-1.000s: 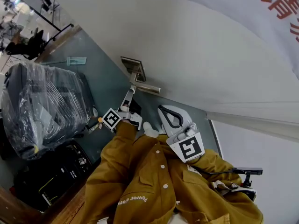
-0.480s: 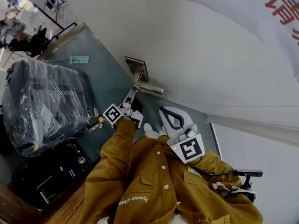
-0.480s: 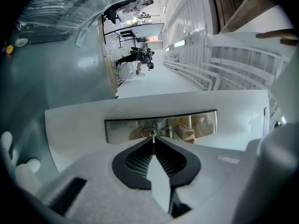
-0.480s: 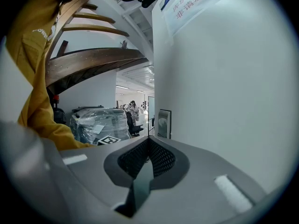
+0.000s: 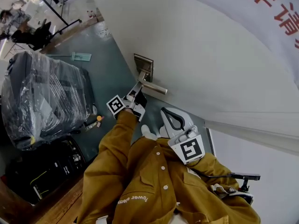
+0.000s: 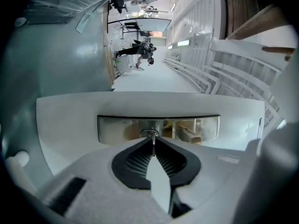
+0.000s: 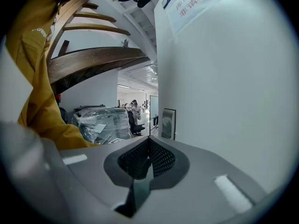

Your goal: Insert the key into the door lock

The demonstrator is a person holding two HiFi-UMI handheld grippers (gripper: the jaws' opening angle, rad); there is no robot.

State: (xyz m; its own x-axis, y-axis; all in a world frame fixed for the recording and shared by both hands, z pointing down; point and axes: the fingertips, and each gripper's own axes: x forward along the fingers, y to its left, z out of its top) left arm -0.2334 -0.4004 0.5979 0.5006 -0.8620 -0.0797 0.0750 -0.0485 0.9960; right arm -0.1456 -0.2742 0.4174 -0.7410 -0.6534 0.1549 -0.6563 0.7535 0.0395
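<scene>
A brushed-metal lock plate (image 5: 144, 67) with a lever handle (image 5: 154, 88) sits on the white door (image 5: 210, 64). In the head view my left gripper (image 5: 136, 89) reaches level toward the plate just below the lever. In the left gripper view its jaws are shut on a thin metal key (image 6: 153, 145); the key's tip sits at the keyhole (image 6: 149, 134) of the lock plate (image 6: 196, 127). My right gripper (image 5: 174, 119) hangs back near the person's chest, jaws shut with nothing in them. Its own view shows the lock plate (image 7: 168, 123) further ahead on the door.
A plastic-wrapped suitcase (image 5: 44, 97) and a black bag (image 5: 42, 171) stand on the grey floor at left. A yellow-jacketed sleeve (image 5: 110, 162) fills the lower middle. A black device (image 5: 243, 176) sits at lower right. People stand far down the corridor (image 6: 140, 52).
My left gripper has moved up toward the lock plate with the key and now sits just under the lever. The right gripper has stayed where it was.
</scene>
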